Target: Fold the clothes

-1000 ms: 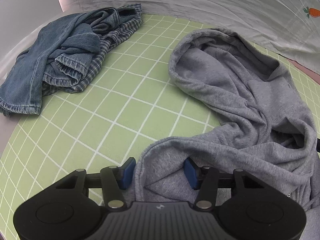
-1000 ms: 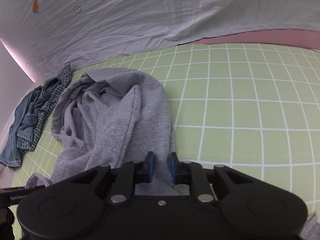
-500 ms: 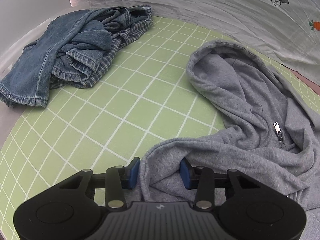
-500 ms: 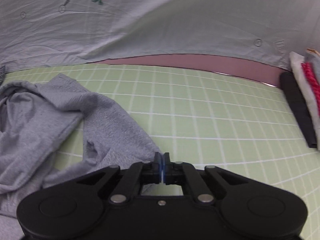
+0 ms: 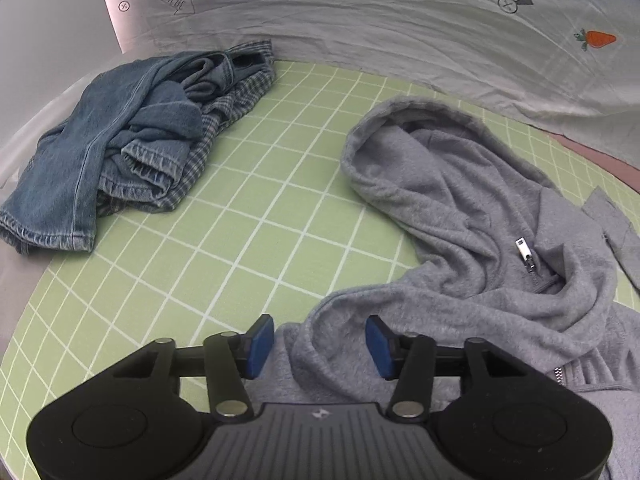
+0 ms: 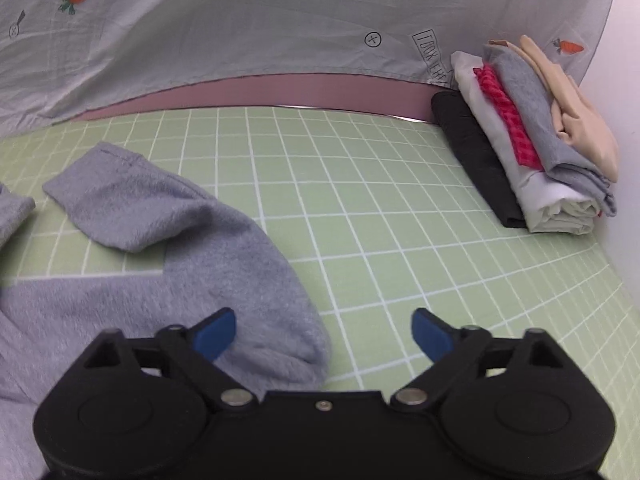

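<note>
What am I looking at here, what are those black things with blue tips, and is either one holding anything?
These are two handheld grabbing tools, one in each of a person's hands, each with a camera looking along its two blue-tipped fingers. One picture is from the left tool, the other from the right.

Both look down on a green gridded mat. On it lies a rumpled grey zip hoodie, a heap of jeans over a checked garment, and a stack of folded clothes at the right edge.

The left gripper has hoodie fabric bunched between its fingers, which have just been opening and do not press it. The right gripper has just opened wide and holds nothing; a sleeve lies beneath it.
</note>
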Demonstrator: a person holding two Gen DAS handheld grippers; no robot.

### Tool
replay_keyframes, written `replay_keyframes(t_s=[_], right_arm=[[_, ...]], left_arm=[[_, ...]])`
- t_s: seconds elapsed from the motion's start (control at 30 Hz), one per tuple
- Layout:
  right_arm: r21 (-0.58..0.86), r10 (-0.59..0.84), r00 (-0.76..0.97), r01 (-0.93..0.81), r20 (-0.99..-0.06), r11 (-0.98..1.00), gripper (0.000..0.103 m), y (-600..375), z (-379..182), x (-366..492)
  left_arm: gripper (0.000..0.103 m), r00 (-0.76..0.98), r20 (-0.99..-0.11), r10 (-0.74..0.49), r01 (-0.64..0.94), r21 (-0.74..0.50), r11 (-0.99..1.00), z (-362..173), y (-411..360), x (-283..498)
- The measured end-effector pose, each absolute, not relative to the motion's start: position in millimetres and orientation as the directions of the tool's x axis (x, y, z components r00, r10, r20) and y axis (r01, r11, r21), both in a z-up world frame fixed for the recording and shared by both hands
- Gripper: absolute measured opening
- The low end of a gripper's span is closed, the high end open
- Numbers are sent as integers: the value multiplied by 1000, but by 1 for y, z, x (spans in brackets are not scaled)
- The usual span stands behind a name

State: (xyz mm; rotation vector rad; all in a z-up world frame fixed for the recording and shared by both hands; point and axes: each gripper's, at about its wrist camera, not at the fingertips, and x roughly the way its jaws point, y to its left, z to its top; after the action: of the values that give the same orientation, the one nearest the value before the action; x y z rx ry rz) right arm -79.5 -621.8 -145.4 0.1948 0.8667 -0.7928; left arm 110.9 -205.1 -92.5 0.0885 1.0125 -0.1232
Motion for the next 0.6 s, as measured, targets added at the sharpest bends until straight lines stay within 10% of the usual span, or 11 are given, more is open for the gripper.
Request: replay_keyframes(t_s=[0.3, 0.6], right_arm=[[-70, -458, 453, 649, -765, 758, 103, -635, -160, -50], [-36, -366, 477, 570, -799, 821, 103, -645, -169, -33]], left_arm=[[85, 551, -824, -136, 186, -38, 982, -78, -219, 118], [86, 457, -858, -235, 344, -73, 936, -97, -260, 122]])
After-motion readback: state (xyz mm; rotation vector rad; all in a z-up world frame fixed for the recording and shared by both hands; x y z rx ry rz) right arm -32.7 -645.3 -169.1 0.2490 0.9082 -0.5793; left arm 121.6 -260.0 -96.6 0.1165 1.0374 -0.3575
